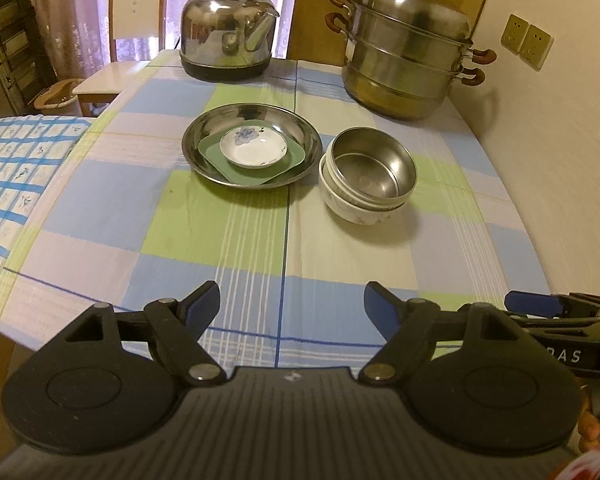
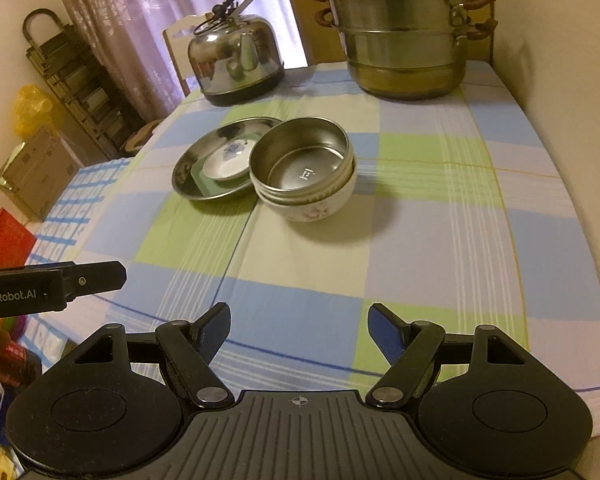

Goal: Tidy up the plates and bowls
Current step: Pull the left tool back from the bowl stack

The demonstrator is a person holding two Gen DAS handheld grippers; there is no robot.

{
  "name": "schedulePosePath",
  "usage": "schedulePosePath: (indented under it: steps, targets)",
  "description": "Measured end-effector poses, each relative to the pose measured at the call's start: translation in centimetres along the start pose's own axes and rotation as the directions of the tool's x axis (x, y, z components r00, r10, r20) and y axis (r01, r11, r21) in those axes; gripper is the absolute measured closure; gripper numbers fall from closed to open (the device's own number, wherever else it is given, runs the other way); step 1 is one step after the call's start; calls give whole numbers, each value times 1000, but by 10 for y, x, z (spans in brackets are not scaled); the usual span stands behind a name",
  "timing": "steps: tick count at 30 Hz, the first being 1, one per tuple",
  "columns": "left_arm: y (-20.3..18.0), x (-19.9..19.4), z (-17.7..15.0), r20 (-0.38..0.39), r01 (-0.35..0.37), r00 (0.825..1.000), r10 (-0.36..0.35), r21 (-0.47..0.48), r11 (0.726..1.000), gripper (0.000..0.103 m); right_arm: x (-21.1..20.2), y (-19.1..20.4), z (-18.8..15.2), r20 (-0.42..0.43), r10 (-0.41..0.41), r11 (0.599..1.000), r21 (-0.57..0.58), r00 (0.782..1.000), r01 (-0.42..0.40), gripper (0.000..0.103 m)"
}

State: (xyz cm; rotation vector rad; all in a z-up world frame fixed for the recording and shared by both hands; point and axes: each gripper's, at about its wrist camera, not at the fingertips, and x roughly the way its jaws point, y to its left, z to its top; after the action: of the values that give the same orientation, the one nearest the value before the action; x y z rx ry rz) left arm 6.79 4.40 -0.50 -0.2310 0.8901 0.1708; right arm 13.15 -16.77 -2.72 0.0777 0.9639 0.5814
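A steel plate (image 1: 296,128) (image 2: 188,168) lies mid-table. On it sits a green square plate (image 1: 294,160) (image 2: 200,182) with a small white flowered dish (image 1: 253,147) (image 2: 226,162) on top. Right of it, touching or nearly so, steel bowls (image 1: 372,164) (image 2: 300,156) are nested in a white flowered bowl (image 1: 352,210) (image 2: 316,208). My left gripper (image 1: 292,306) is open and empty, low over the table's near edge. My right gripper (image 2: 299,328) is open and empty, also near the front edge, well short of the bowls.
A steel kettle (image 1: 228,36) (image 2: 236,64) stands at the back left and a stacked steel steamer pot (image 1: 408,52) (image 2: 400,36) at the back right by the wall. A chair (image 1: 128,40) stands beyond the table. The checked tablecloth (image 1: 220,240) covers the table.
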Motion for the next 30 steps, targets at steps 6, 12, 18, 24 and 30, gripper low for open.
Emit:
schedulePosePath:
  steps: [6,12,18,24,30]
  targets:
    - [0,-7,-6,11,-15,1000,15,11,1000,20,-4,6,-5,3,-2,1000,-26,1000,2,27]
    - [8,-5,3,27,-15,1000,14,50,999,16,1,13,-2,17,-16,1000,-26,1000,16,27]
    - [25,11,20,14,4,1000,-5,84,996,13,19,22,10,12,-68,998,-11,998,68,27]
    - [40,28,39,22,4,1000,-7,151,988,10,38,30,22,-1,-110,993,43,994,110,27]
    - [59,43,57,34,31,999,-38,193,981,10,58,37,32,-3,-169,982,82,986,169,27]
